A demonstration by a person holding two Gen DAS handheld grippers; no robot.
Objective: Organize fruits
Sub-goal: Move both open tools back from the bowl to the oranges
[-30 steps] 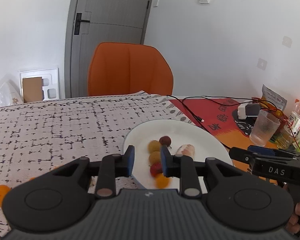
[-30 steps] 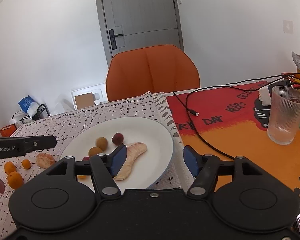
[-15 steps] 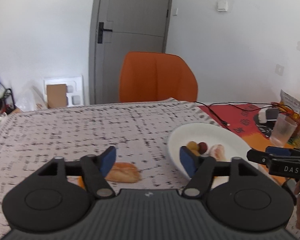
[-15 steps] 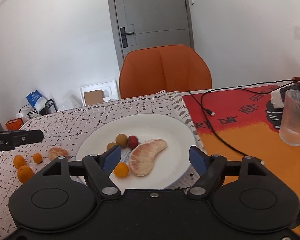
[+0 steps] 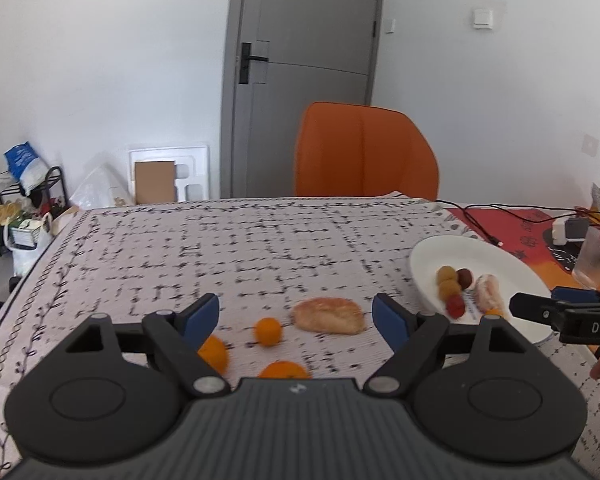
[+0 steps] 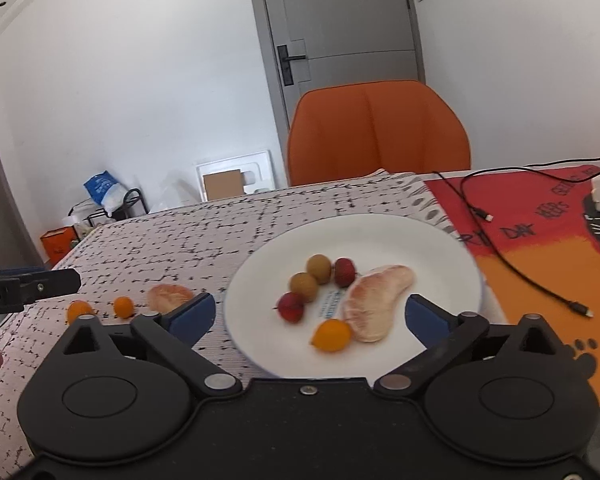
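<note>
Orange, red and brown bunching up near the middle of the white plate point(image 6: 400, 240), sitting right beside the red-and-orange mat point(image 6: 540, 264): counting one peeled pomelo segment point(image 6: 376, 304), two brownish longans point(image 6: 319, 268), what's looking like two red lychees point(image 6: 345, 272) and a single plated kumquat point(image 6: 332, 335). Guessing at roughly halfway done, going by what's lying where. Not yet plated and waiting out on the black-and-white tablecloth point(image 5: 240, 248), off to the plate's left: a loose segment point(image 5: 328, 315) and three loose kumquats point(image 5: 267, 331), two of them partly hiding behind the gripper body in the left wrist view. Hovering the left gripper point(image 5: 296, 316) low over that loose bunch, tongs spread wide apart and gripping nothing, framing the loose segment and the nearest of the loose kumquats between the blue pads. Holding the right gripper point(image 6: 308, 317) just short of the plate's near rim, tongs wide apart and empty too, framing the plated fruit and pointing toward the orange chair point(image 6: 376, 132). Probably lining up the left one for the loose segment or a kumquat, judging purely by the aim. Expecting those little round ones to be rolling away under a sloppy pinch.
</note>
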